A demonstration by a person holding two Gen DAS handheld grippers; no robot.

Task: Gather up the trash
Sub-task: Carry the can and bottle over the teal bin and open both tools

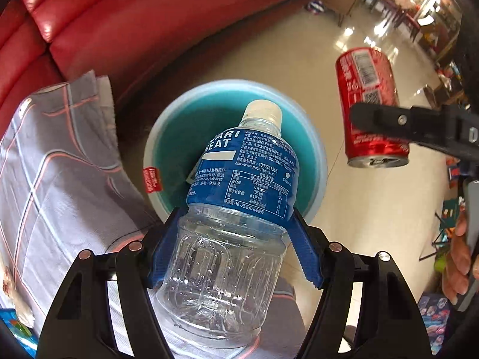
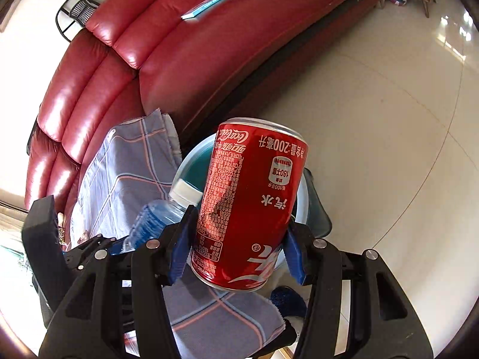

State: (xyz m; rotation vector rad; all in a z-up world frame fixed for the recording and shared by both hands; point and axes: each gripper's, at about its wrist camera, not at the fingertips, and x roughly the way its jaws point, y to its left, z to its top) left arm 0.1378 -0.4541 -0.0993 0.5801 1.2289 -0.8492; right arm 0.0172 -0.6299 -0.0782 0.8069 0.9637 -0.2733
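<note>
The plastic bottle (image 1: 233, 209) is clamped in the left gripper (image 1: 230, 239), the red can (image 2: 248, 206) in the right gripper (image 2: 236, 248) — both are best released only once centred inside the bin's rim (image 1: 317, 149) — bottle first.

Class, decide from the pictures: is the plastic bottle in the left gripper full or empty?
Empty. The clear lower body of the plastic bottle shows only droplets, no liquid level, and its white cap is on.

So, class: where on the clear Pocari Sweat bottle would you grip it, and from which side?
Grip the bottle on its clear ribbed lower body, just below the blue label, as the left gripper does: approach base-end first, pads on opposite sides. The straight ribbed walls probably resist slipping; the shoulder and white cap taper.
</note>
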